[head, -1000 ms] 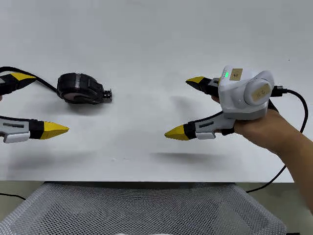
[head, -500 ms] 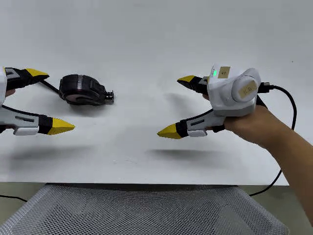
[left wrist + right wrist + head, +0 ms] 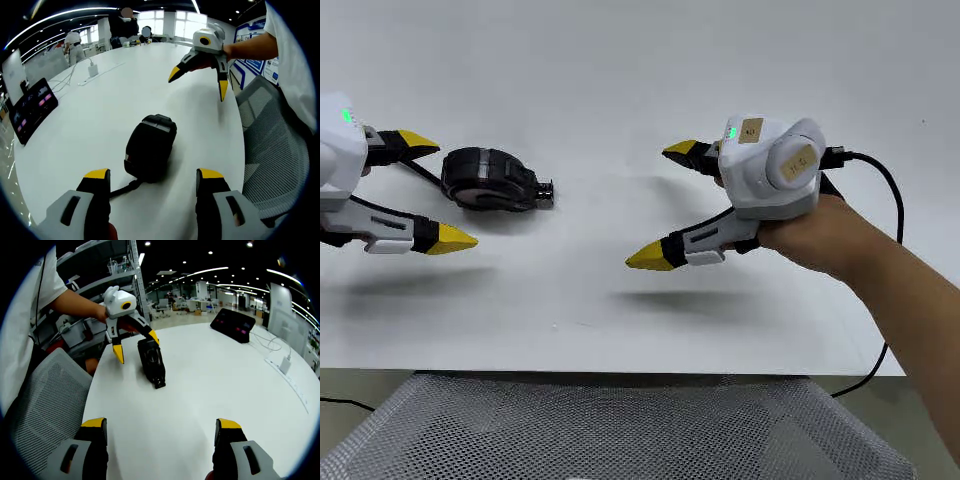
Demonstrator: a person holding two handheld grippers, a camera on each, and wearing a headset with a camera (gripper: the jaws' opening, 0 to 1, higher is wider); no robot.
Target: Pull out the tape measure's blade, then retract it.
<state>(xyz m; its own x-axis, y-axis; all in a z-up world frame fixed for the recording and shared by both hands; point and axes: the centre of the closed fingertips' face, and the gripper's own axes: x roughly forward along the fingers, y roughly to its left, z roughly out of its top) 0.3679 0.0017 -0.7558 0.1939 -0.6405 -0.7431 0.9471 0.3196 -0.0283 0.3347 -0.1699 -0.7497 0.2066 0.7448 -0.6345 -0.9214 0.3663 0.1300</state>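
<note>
A black tape measure [image 3: 486, 179] lies on the white table [image 3: 620, 80] at the left, its blade hook pointing right; it also appears as the tape measure [image 3: 150, 146] and the tape measure [image 3: 151, 360]. My left gripper [image 3: 435, 190] is open just left of it, yellow tips on either side of its near end, not touching. The left gripper [image 3: 152, 176] shows the case a little ahead of its jaws. My right gripper [image 3: 665, 203] is open over the table's middle, well right of the tape. The right gripper [image 3: 160, 426] holds nothing.
A grey mesh chair [image 3: 610, 425] sits below the table's front edge. A black cable [image 3: 890, 250] trails from the right gripper. Farther along the table lie a dark tablet [image 3: 233, 325] and a white charger with cord [image 3: 283, 363].
My left gripper has moved right, closer around the tape measure's left end. My right gripper has drifted left toward the middle. The tape measure has stayed put.
</note>
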